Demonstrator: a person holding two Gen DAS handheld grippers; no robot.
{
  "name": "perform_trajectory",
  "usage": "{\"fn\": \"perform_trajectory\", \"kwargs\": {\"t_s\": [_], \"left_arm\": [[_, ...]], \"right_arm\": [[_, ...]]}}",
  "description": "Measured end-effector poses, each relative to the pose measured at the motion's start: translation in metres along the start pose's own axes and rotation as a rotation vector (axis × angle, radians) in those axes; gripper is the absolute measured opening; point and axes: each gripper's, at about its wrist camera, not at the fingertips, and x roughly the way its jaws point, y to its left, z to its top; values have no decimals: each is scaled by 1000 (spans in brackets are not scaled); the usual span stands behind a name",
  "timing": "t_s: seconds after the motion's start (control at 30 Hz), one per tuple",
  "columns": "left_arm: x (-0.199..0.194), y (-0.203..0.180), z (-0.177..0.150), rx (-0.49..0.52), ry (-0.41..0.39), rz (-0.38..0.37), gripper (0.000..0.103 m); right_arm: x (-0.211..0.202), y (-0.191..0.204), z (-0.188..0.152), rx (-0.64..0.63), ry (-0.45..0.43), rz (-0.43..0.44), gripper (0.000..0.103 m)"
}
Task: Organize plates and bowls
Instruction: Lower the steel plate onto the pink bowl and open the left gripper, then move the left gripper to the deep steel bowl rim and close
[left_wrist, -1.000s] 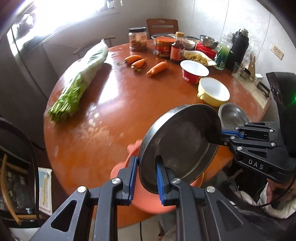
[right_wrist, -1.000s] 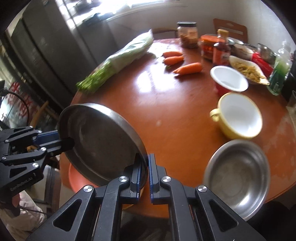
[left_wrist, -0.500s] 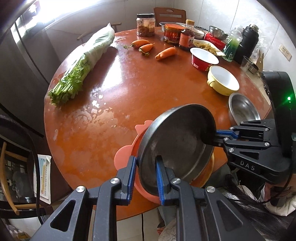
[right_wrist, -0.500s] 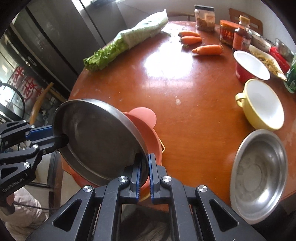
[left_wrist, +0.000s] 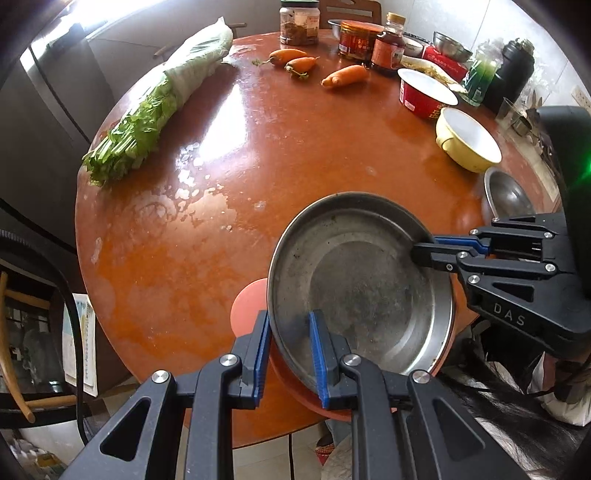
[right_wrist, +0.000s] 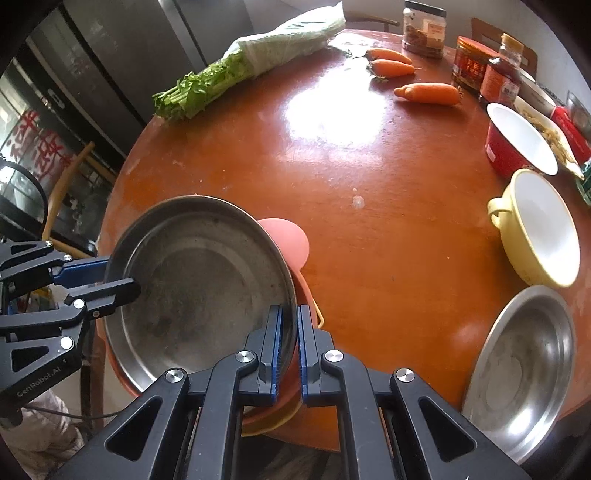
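A round steel plate (left_wrist: 362, 280) is held by both grippers at the table's near edge. My left gripper (left_wrist: 288, 354) is shut on its near rim; my right gripper (right_wrist: 290, 343) is shut on the opposite rim and shows in the left wrist view (left_wrist: 428, 251). The plate (right_wrist: 199, 280) lies low over a pink plate (right_wrist: 286, 240) with a round ear, and a yellow rim peeks out under that. A steel bowl (right_wrist: 521, 365), a yellow bowl (right_wrist: 543, 232) and a red bowl (right_wrist: 517, 144) stand to the right.
On the round orange-brown table (left_wrist: 295, 155) lie a bagged bunch of greens (left_wrist: 159, 107), three carrots (left_wrist: 343, 75), and jars and bottles (left_wrist: 358, 38) at the far edge. A thermos (left_wrist: 511, 74) stands far right. A wooden chair (right_wrist: 66, 177) stands left of the table.
Both grippers have lowered the steel plate from a steep tilt to nearly flat onto the pink plate, moving toward the table.
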Motion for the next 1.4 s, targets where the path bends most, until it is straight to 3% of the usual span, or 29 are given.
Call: {"fn": "perform_trajectory", "kwargs": {"t_s": [0.23, 0.4, 0.5, 0.67, 0.8, 0.87, 1.0, 1.1, 1.13, 1.2, 1.3, 1.4], "left_arm": [[-9, 0, -5, 9, -35, 10, 22], [-16, -1, -8, 12, -53, 32, 22], [-20, 3, -12, -8, -61, 51, 22], [-33, 14, -16, -58, -105, 67, 22], [-57, 19, -17, -95, -212, 55, 22], [-74, 15, -17, -99, -302, 31, 22], [-107, -15, -15, -47, -446, -73, 23], [-118, -47, -12, -11, -514, -152, 26], [-117, -59, -10, 2, -524, -177, 27], [-110, -79, -5, 25, -516, -208, 28], [-92, -112, 1, 41, -492, -233, 28], [-76, -141, 1, 67, -461, -240, 28]], "right_arm": [[1, 0, 0, 12, 9, 11, 10], [-10, -1, 1, 39, -33, 63, 33], [-18, 1, 0, 19, -68, -22, 34], [-21, -9, -2, 57, -85, -43, 34], [-34, -19, -4, 105, -135, 14, 34], [-45, -24, -4, 119, -181, 37, 34], [-97, -35, -13, 104, -328, 60, 34], [-140, -49, -32, 91, -436, -2, 36], [-152, -54, -40, 98, -464, -33, 39], [-171, -67, -55, 134, -515, -82, 53], [-183, -84, -75, 169, -548, -107, 55], [-183, -97, -91, 176, -525, -142, 55]]}}
